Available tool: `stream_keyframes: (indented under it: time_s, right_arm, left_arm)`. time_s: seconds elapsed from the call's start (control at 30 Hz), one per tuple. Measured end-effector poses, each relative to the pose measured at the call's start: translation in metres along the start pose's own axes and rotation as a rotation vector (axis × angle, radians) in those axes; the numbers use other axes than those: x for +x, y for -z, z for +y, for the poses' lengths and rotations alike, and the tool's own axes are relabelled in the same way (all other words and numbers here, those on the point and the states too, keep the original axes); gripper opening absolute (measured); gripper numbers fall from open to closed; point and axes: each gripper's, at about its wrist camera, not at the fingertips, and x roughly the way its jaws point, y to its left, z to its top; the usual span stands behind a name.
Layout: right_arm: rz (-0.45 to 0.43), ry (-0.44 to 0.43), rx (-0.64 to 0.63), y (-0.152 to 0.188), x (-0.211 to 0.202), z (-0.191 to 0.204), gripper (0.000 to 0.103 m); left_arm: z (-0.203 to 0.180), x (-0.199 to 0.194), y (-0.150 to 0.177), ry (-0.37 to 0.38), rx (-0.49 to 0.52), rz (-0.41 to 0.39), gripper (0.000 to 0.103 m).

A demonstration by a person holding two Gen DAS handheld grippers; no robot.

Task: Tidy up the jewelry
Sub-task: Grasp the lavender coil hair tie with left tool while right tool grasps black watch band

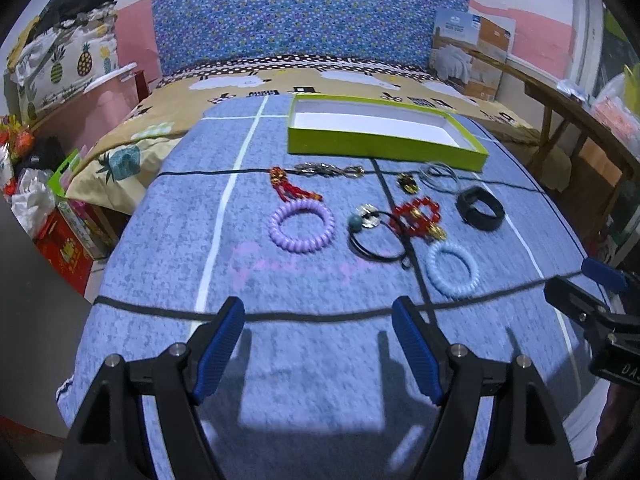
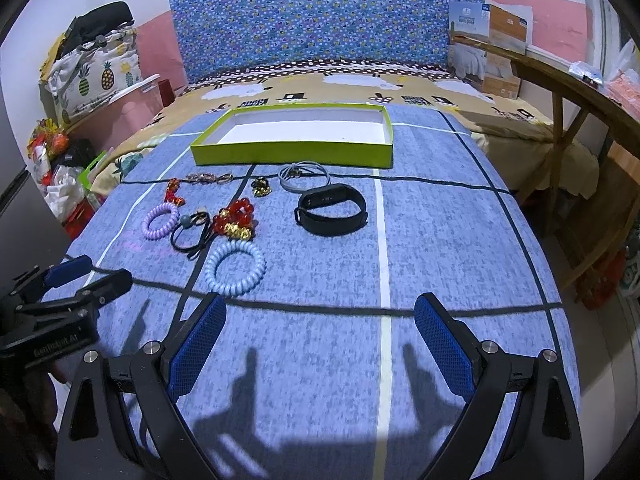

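Observation:
Jewelry lies on a blue cloth in front of an empty green box point(image 1: 384, 145) point(image 2: 292, 152): a purple coil bracelet point(image 1: 301, 226) point(image 2: 161, 222), a pale blue coil bracelet point(image 1: 452, 269) point(image 2: 235, 267), a red bead bracelet point(image 1: 416, 218) point(image 2: 236, 218), a black cord with a bead point(image 1: 376, 236) point(image 2: 191, 234), a black wristband point(image 1: 480, 208) point(image 2: 331, 214), a grey ring of cord point(image 1: 440, 176) point(image 2: 304, 176), a red tassel charm point(image 1: 288, 186) point(image 2: 174, 192) and a chain point(image 1: 328, 170) point(image 2: 209, 178). My left gripper point(image 1: 318, 312) is open and empty, short of the items. My right gripper point(image 2: 320, 308) is open and empty, near the pale blue bracelet.
The cloth covers a bed with a blue floral headboard point(image 1: 308, 16). A wooden table point(image 2: 580, 92) stands at the right. Bags and boxes point(image 1: 60, 208) crowd the floor at the left. A cardboard box point(image 1: 468, 52) leans at the back right.

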Motion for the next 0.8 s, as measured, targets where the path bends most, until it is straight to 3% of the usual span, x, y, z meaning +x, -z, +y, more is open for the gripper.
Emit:
stream_keyframes:
  time_s: [0.1,0.3,0.67,0.8]
  right_arm:
    - [0.003,-0.008,0.004,-0.009,0.008,-0.004,0.095]
    - [0.035,-0.025,0.020,-0.028,0.030,-0.012,0.079]
    - [0.100,-0.024,0.017,-0.063,0.080,-0.026,0.057]
    - [0.139,-0.024,0.013,-0.072,0.099,-0.030,0.051]
  left_arm:
    - [0.008,0.007,-0.009,-0.010,-0.011,-0.001,0.078]
    - [0.020,0.027,-0.030,-0.030,-0.020,0.009,0.077]
    - [0.032,0.071,-0.054,-0.028,-0.021,0.092,0.054]
    - [0.028,0.078,-0.058,-0.041,0.010,0.099,0.052]
